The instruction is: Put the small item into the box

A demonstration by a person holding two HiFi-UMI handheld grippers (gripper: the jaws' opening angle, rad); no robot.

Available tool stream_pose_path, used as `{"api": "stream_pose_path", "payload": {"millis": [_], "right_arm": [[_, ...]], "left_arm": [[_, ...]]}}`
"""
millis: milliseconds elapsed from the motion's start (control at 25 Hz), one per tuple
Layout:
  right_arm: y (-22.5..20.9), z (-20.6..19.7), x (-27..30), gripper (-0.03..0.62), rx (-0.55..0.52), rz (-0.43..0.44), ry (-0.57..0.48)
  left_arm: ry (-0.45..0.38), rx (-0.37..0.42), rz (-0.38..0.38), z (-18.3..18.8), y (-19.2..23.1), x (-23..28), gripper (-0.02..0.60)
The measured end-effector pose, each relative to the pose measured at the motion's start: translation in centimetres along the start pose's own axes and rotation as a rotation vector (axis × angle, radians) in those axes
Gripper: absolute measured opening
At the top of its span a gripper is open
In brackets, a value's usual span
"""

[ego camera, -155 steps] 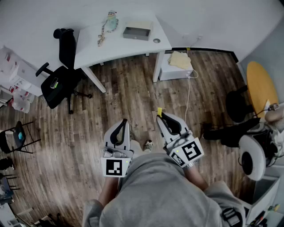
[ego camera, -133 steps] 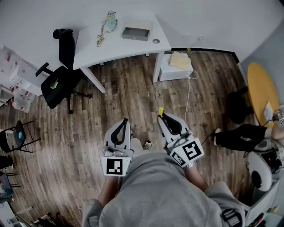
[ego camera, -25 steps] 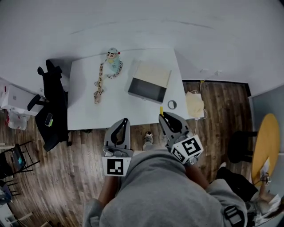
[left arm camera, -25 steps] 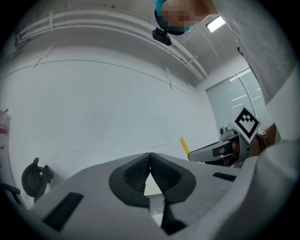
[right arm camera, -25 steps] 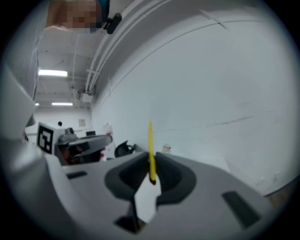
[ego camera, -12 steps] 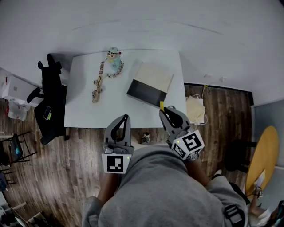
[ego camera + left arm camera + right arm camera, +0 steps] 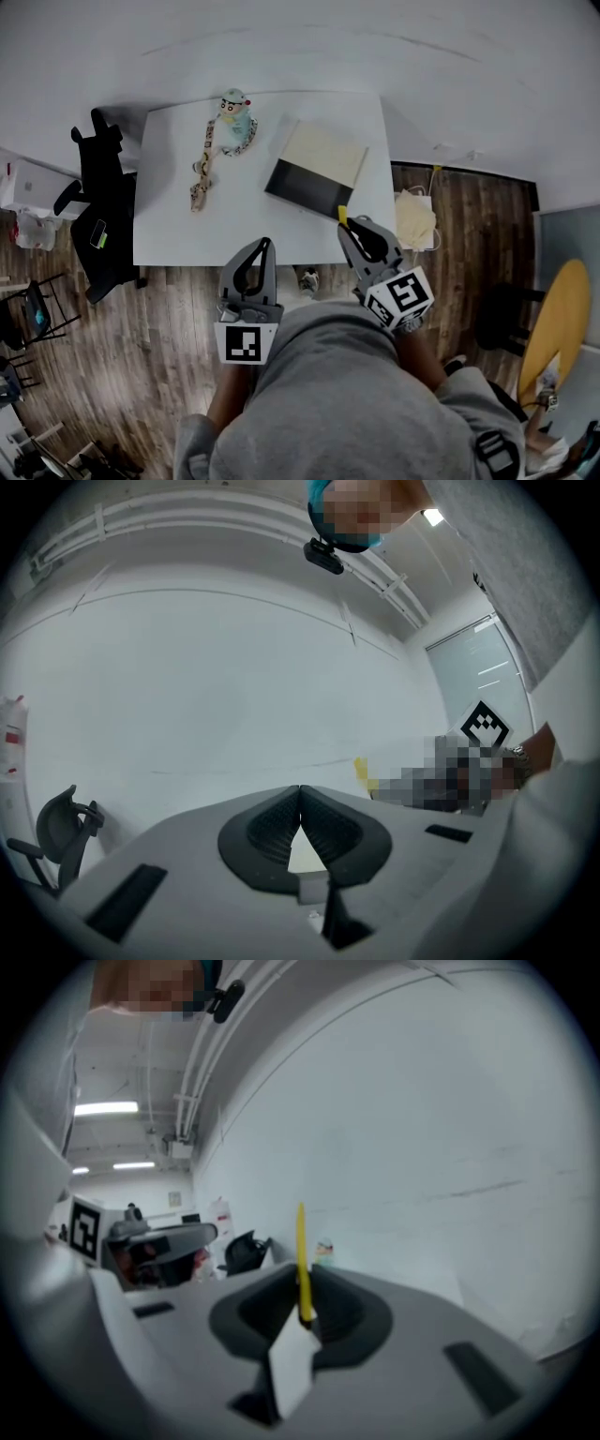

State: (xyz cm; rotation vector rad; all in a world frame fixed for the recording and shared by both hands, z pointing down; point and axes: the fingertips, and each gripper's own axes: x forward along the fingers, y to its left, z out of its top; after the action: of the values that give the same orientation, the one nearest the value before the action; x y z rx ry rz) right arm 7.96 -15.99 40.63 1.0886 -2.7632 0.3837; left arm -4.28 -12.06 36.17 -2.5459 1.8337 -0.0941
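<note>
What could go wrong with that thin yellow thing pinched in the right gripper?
The yellow item is thin and sticks out past the jaws of the right gripper, so it might slip or tilt loose. That gripper is at the near edge of the table, short of the box; letting go early would likely land it outside.

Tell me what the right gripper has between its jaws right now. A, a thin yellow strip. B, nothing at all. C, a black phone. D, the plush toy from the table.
A: in the right gripper view, the right gripper has its jaws closed on a thin yellow strip that sticks up past their tips.
</note>
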Motion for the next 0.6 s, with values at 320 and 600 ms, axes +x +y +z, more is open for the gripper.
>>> {"api": "stream_pose_path", "payload": {"millis": [320, 600], "right_arm": [[-1.7, -0.4, 1.7, 0.07, 0.001, -0.05, 0.04], [-3.2, -1.2, 4.2, 0.071, 0.012, -0.07, 0.1]], "left_arm": [[0.013, -0.021, -0.051, -1.0, 0.8, 2.7, 0.032], [0.081, -0.016, -0.099, -2.7, 2.0, 5.7, 0.032]]}}
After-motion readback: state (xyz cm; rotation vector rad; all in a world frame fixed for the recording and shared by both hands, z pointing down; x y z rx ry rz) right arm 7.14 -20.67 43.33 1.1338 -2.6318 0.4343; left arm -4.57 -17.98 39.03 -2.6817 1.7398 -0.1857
